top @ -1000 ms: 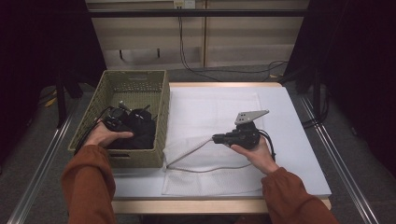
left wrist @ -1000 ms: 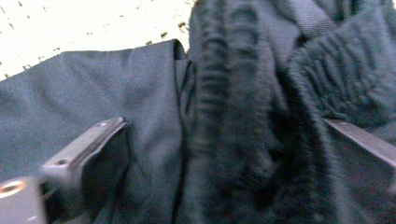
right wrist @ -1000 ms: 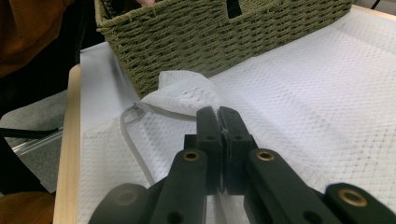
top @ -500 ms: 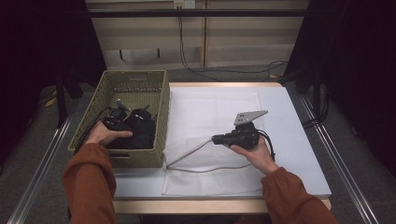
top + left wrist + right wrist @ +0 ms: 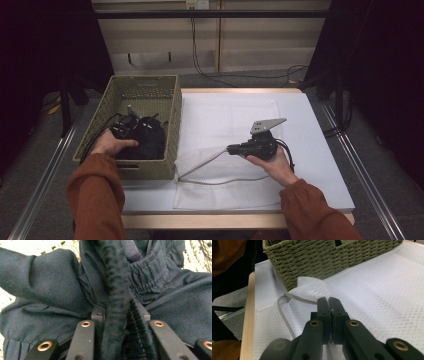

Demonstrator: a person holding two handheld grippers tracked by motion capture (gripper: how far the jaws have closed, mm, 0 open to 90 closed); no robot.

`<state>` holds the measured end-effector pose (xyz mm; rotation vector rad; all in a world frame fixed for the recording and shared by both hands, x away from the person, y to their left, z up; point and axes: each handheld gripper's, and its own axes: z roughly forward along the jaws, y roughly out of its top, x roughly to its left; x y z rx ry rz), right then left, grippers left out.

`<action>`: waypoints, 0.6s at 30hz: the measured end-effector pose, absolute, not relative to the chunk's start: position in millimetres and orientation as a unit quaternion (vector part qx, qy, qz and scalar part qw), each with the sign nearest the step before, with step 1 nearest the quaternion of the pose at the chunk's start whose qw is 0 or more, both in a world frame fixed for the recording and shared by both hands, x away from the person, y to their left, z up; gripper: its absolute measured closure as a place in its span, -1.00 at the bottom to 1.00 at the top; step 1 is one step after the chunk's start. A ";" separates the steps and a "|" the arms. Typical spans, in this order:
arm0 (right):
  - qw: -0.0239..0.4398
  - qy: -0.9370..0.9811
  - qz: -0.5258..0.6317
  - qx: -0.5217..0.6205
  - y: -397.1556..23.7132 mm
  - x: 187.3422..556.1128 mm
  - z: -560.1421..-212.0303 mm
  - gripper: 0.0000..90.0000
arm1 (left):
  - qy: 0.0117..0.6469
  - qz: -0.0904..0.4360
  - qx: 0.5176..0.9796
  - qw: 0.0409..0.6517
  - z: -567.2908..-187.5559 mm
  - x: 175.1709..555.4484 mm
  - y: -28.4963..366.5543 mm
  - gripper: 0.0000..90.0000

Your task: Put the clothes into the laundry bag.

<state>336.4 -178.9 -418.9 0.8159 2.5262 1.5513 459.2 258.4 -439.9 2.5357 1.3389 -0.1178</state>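
A dark garment point(image 5: 150, 142) lies bunched inside the green wicker basket point(image 5: 145, 80) at the table's left. My left gripper point(image 5: 127, 129) is down in the basket on it. In the left gripper view its jaws have just been closing, and a ridge of the dark garment point(image 5: 50, 290) is pinched between the left gripper point(image 5: 119, 315) tips. A white mesh bag point(image 5: 235, 190) lies flat on the table in front of the right hand. My right gripper point(image 5: 230, 149) is shut on the bag's lifted edge near the basket. The right gripper point(image 5: 331, 303) has thin mesh point(image 5: 312, 288) between its pads.
The basket's woven wall point(image 5: 332, 257) stands just beyond the raised bag mouth. The bag's grey zipper edge point(image 5: 284, 315) curves toward the table's front. The white table top point(image 5: 310, 130) stretches to the right. Metal rails run along both sides of the table.
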 end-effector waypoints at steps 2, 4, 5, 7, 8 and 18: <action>0.033 0.821 0.504 0.265 -178.8 336.8 -419.2 0.96 | 0.462 -0.040 0.875 0.137 -437.8 458.5 258.2 0.59; 0.032 0.821 0.504 0.265 -178.7 337.1 -419.2 0.96 | 0.457 -0.037 0.877 0.142 -435.3 458.2 259.9 0.60; 0.032 0.821 0.505 0.266 -178.8 337.1 -419.0 0.96 | 0.457 -0.038 0.876 0.147 -433.9 458.0 260.1 0.60; 0.035 0.820 0.504 0.267 -178.8 337.1 -418.7 0.96 | 0.456 -0.029 0.875 0.159 -431.1 457.4 261.5 0.61; 0.036 0.820 0.504 0.267 -179.0 337.1 -418.5 0.96 | 0.457 -0.029 0.874 0.165 -429.6 456.8 261.8 0.61; 0.038 0.818 0.508 0.268 -179.9 337.3 -417.2 0.96 | 0.488 0.018 0.840 0.234 -410.1 453.0 271.0 0.62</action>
